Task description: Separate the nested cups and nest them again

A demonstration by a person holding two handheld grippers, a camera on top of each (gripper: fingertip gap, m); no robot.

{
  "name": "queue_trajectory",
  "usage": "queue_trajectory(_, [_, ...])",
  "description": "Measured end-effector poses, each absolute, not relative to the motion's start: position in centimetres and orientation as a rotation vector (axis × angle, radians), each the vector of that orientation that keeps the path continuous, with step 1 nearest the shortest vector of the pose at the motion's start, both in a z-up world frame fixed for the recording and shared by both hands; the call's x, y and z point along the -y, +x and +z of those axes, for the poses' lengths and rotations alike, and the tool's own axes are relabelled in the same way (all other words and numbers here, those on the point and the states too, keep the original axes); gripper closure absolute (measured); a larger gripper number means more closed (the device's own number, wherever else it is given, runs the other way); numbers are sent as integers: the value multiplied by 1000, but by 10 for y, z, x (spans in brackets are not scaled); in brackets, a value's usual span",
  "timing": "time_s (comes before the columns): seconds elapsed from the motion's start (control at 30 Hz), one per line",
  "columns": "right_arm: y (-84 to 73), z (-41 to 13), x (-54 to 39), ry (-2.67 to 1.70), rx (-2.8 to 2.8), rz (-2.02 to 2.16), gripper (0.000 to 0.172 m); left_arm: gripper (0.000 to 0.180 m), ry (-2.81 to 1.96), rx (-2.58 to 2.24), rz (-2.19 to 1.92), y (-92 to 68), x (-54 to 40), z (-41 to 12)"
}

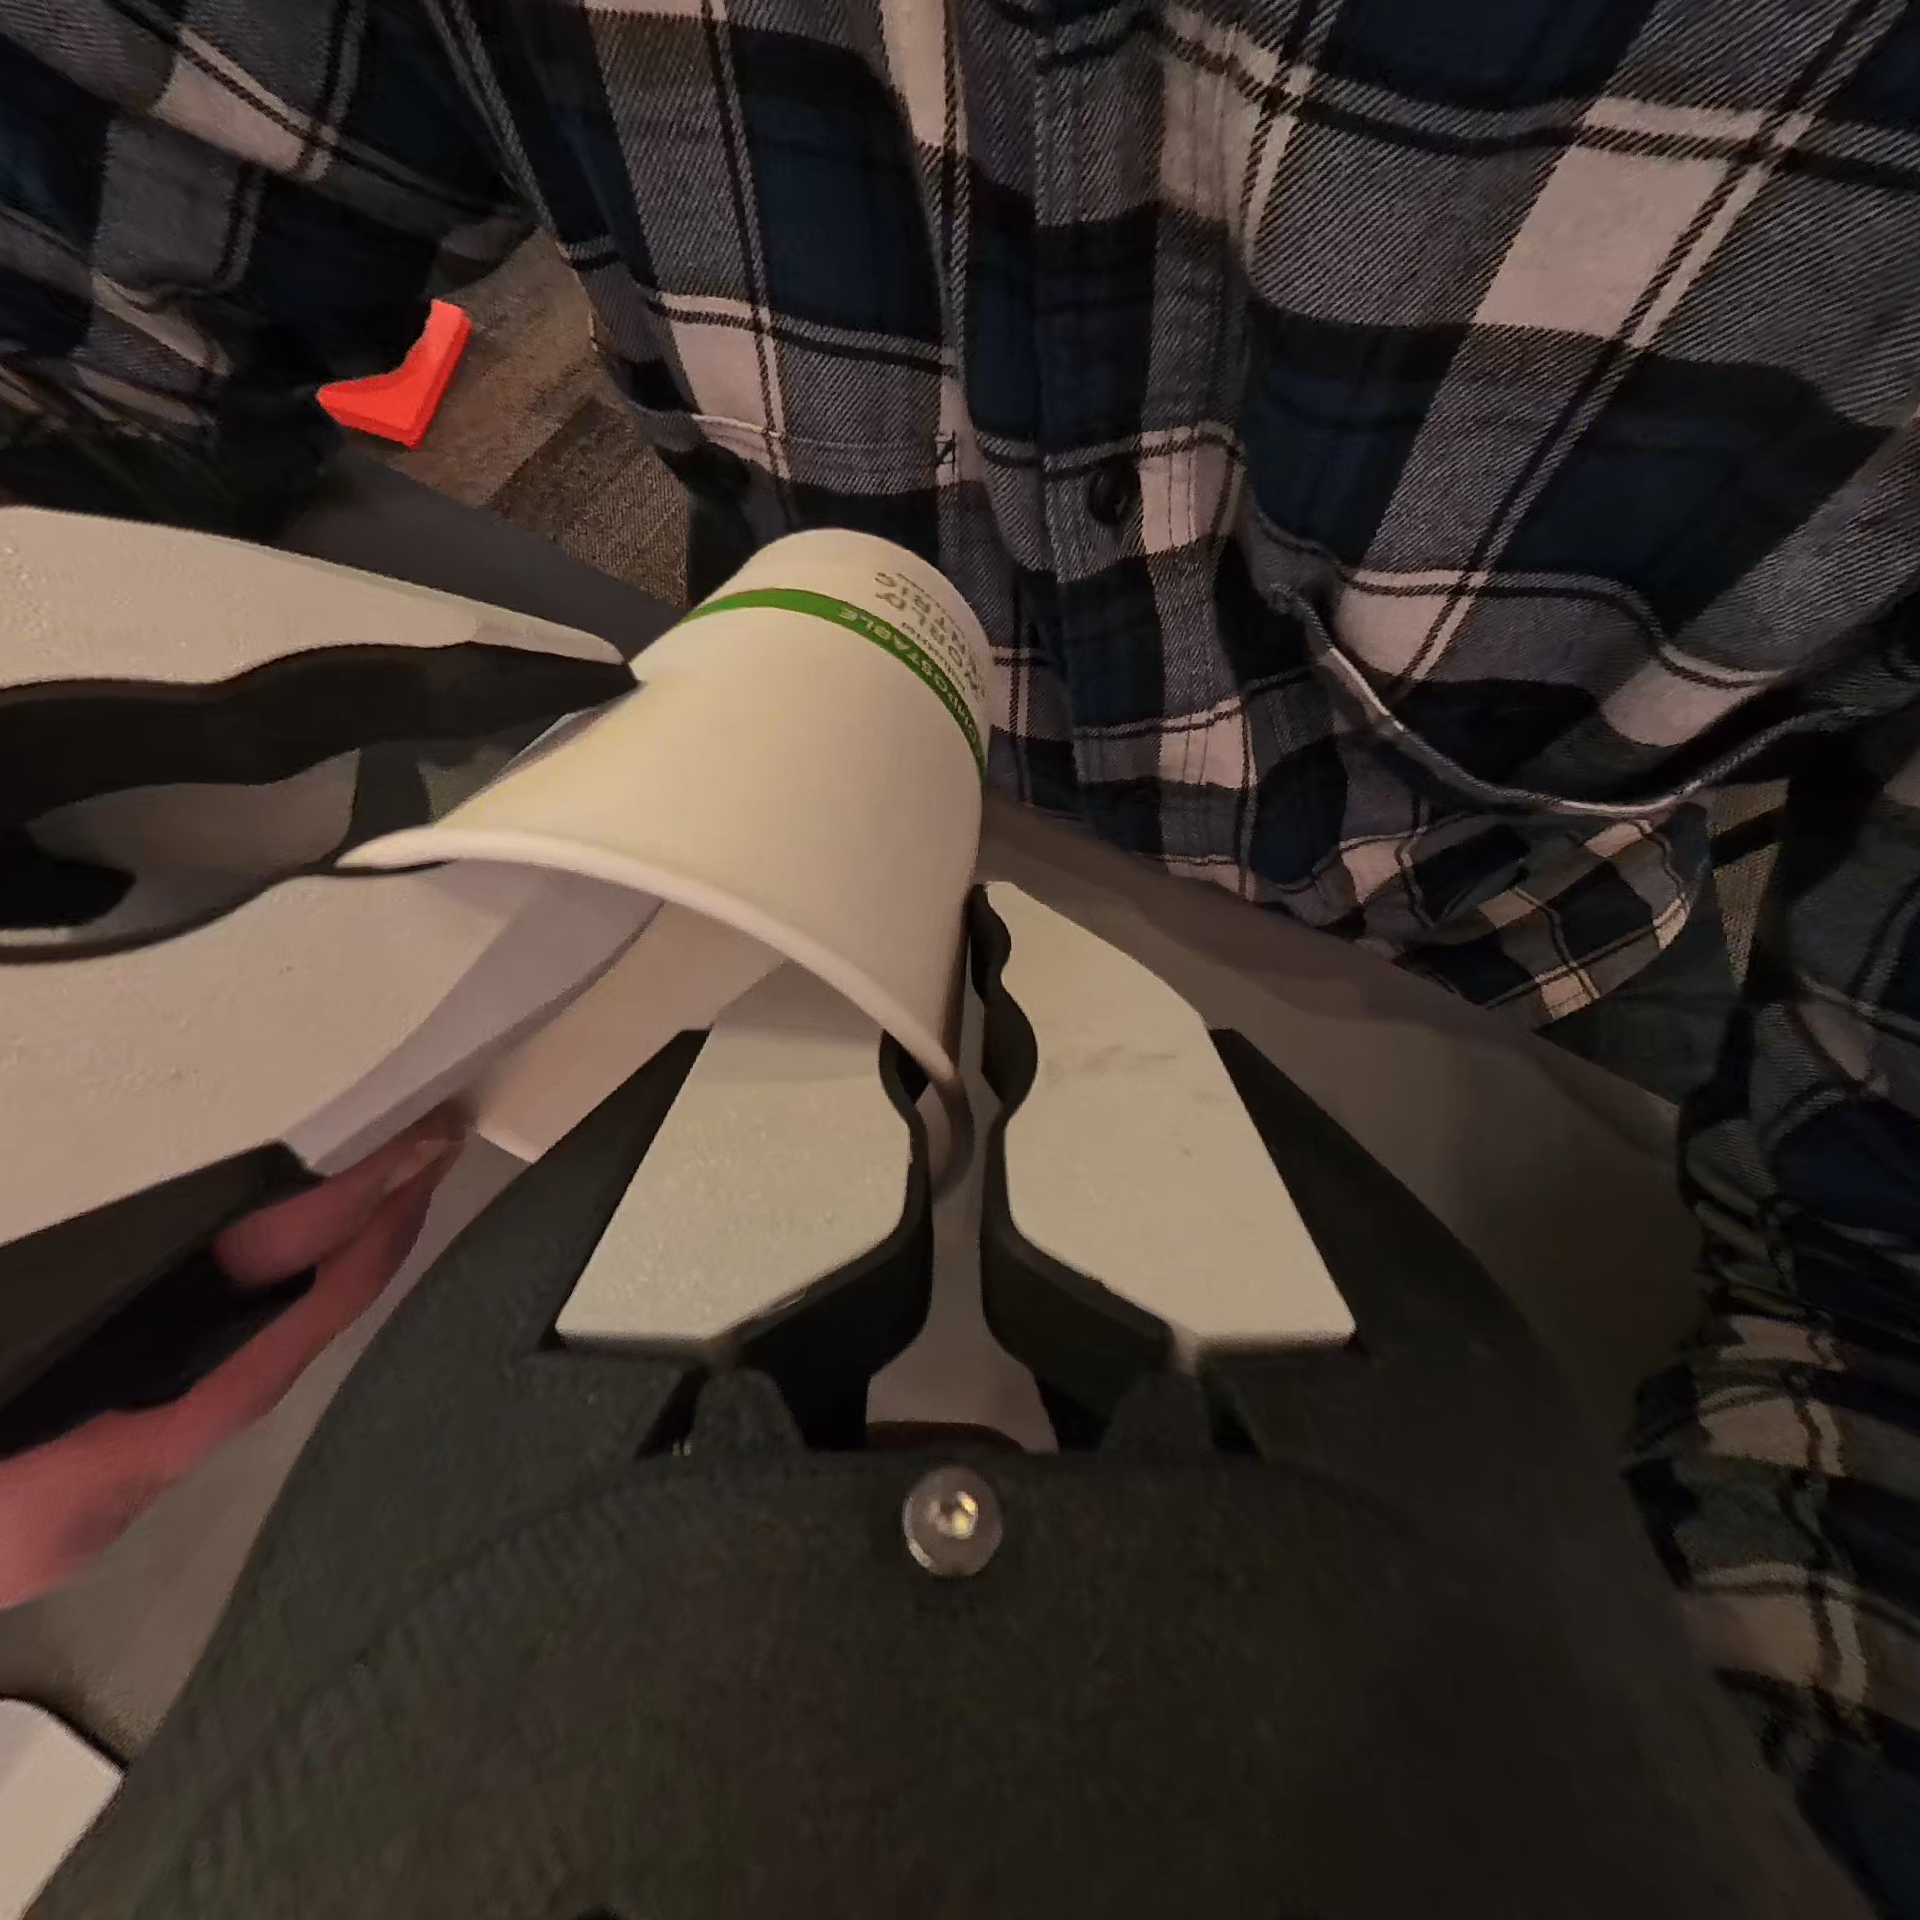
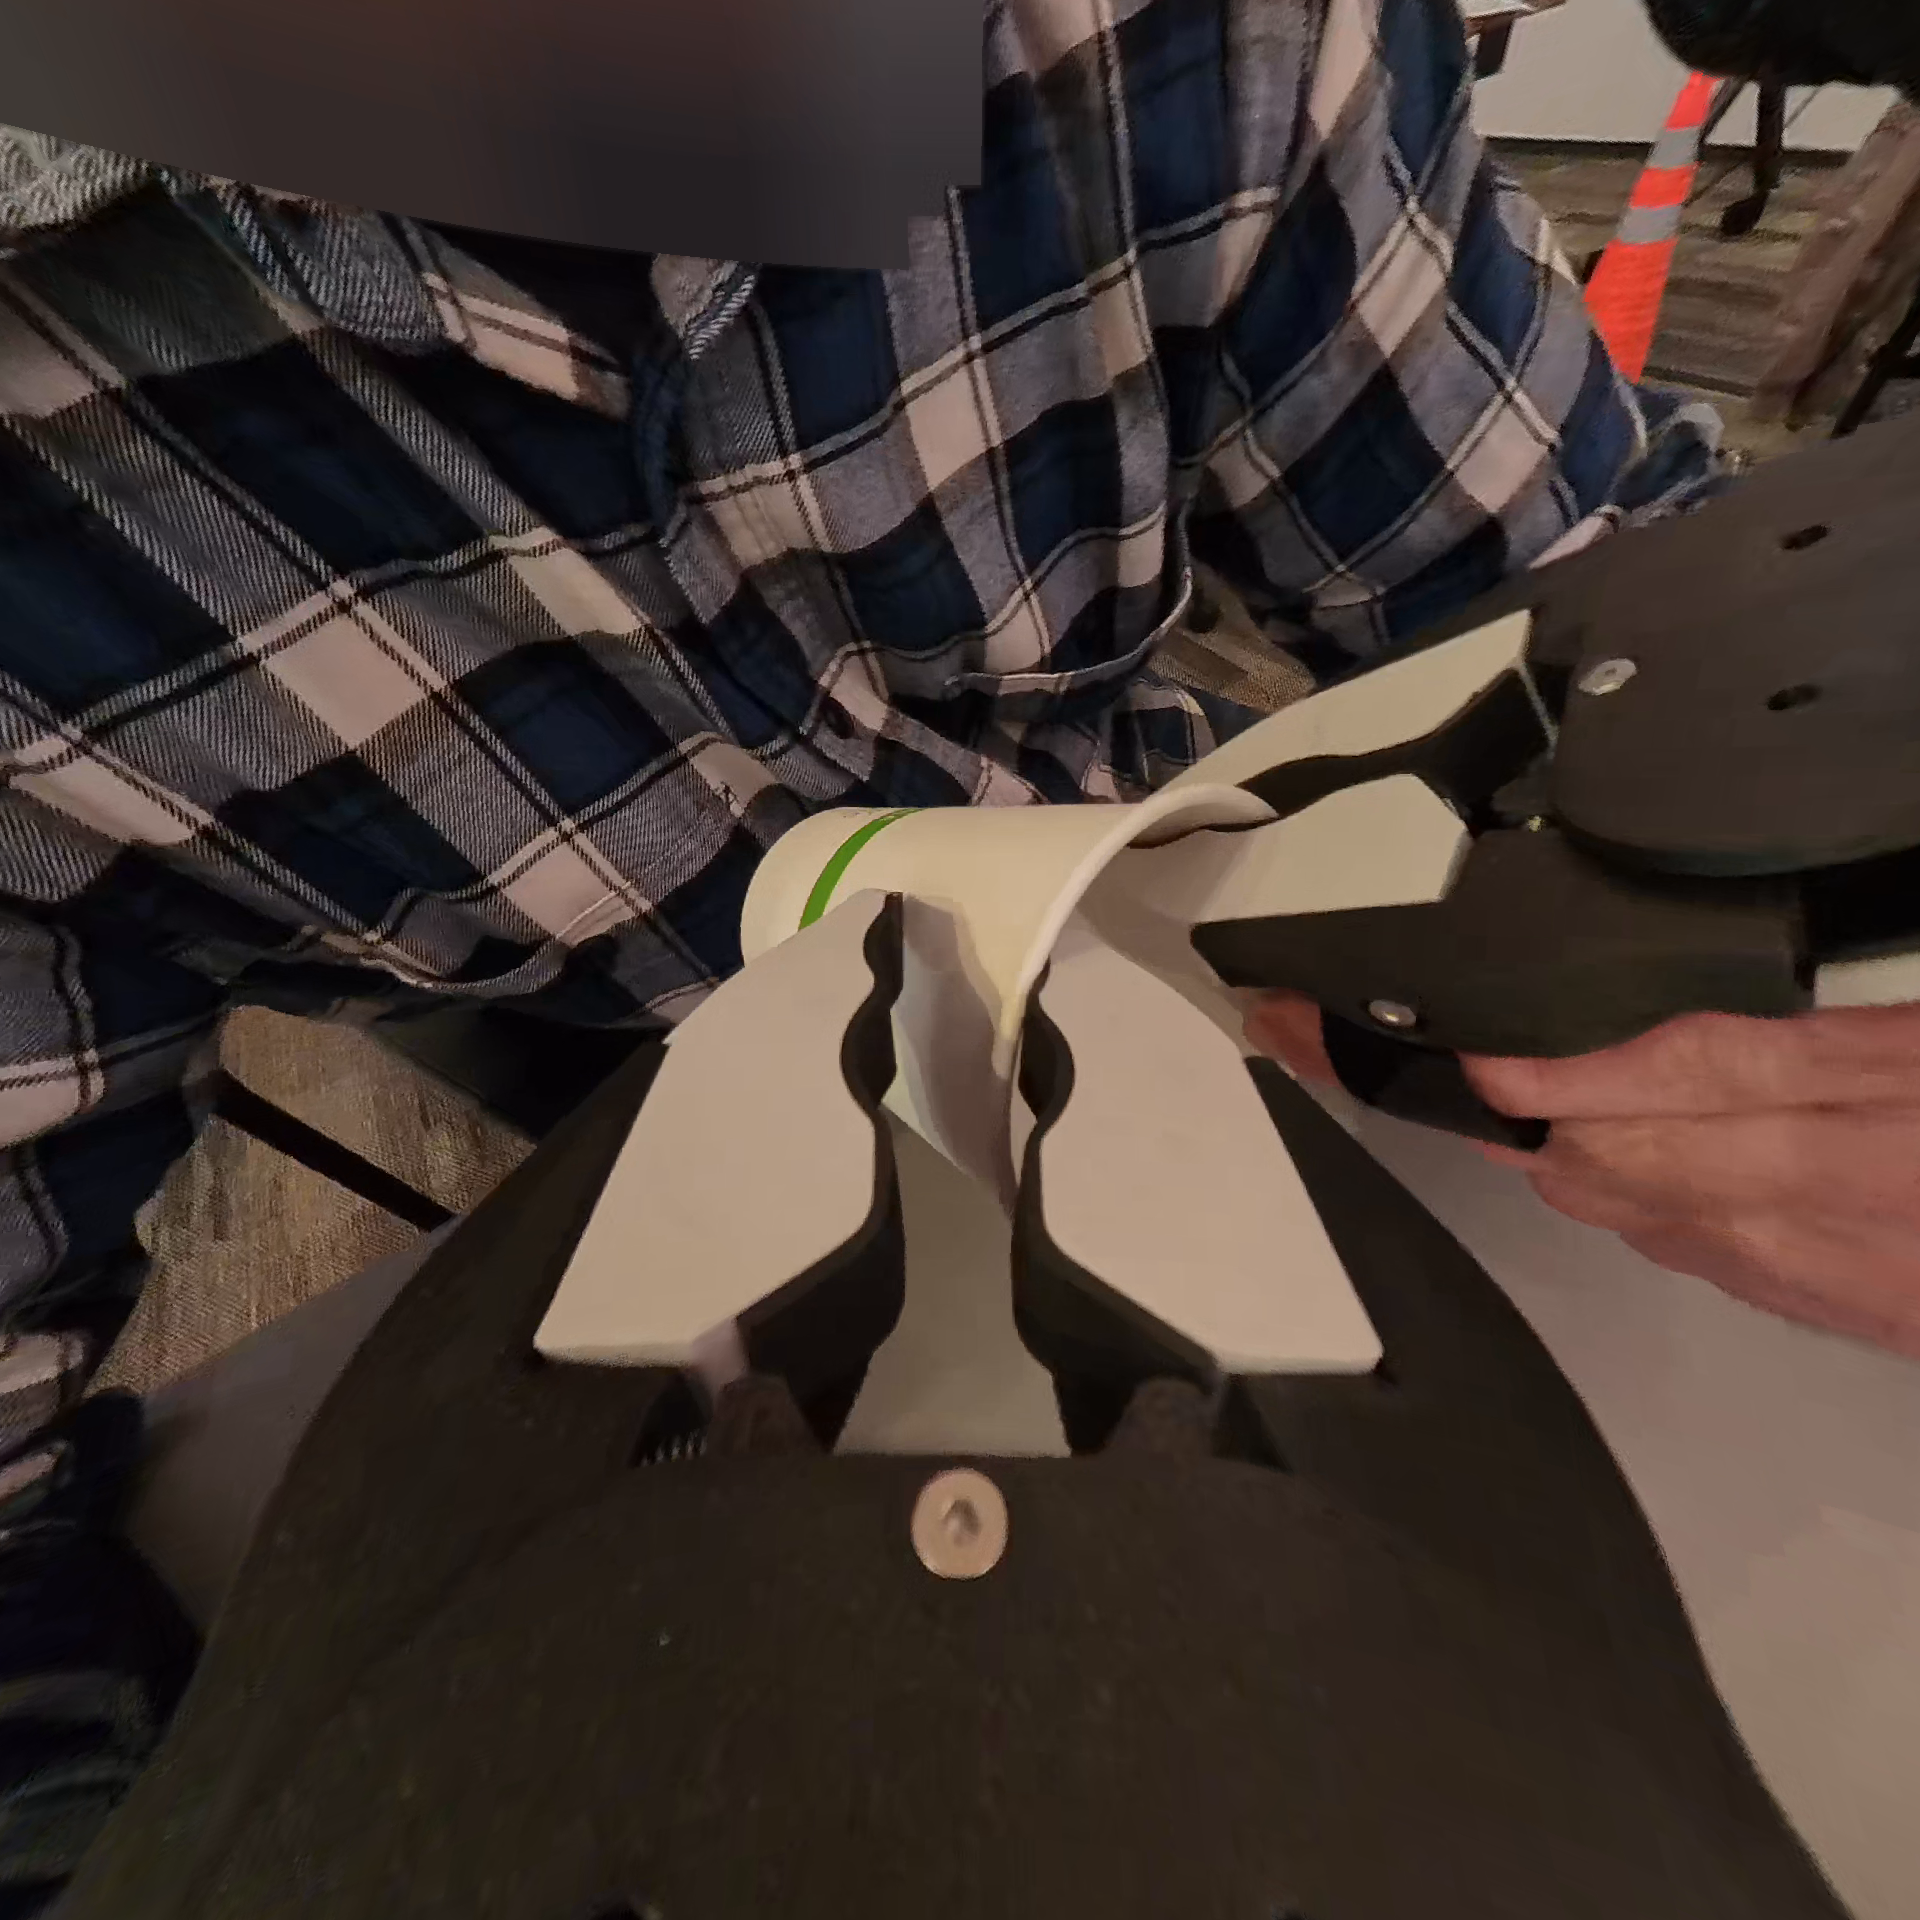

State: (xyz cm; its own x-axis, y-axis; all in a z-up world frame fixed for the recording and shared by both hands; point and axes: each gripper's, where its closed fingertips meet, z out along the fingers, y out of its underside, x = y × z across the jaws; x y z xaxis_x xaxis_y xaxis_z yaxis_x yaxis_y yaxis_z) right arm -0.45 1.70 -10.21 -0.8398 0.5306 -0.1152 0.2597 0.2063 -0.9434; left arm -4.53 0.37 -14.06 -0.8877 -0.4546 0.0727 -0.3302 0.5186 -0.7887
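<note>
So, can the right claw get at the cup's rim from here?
Likely yes. The left claw holds the cup on its side by the rim, and another stretch of rim runs between the right claw's fingers, nothing blocking. Whether both pads press is unclear.

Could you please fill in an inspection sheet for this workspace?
Surface: light grey tabletop, bare where visible.
Job's things: white paper cup with a green band, held in the air on its side; a second cup nested inside cannot be told.
Clutter: nothing seen.
Grippers: left tool pinches the cup's rim; right tool straddles the cup wall, contact unclear.
Cables: nothing seen.
Surroundings: person in a plaid shirt close behind, orange traffic cone on the carpet.
</note>
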Motion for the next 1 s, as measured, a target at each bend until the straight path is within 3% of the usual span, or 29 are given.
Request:
queue_trajectory(0.17, [1, -105, -7, -653, 2312, 1633, 167, 156, -767, -2544, -1235, -42, -18, -136])
queue_trajectory(0.5, [32, -56, -61, -737, 2137, 1262, 169, 113, -1033, -2059, -710, -33, -118, -87])
queue_trajectory(0.77, [134, 17, -206, -1221, 1565, 268, 168, 116, -1149, -1602, -351, -88, -207, -20])
queue_trajectory(1.0, [225, -1, -273, -1602, 1330, -141, 168, 118, -1300, -1457, -110, -135, -256, -19])
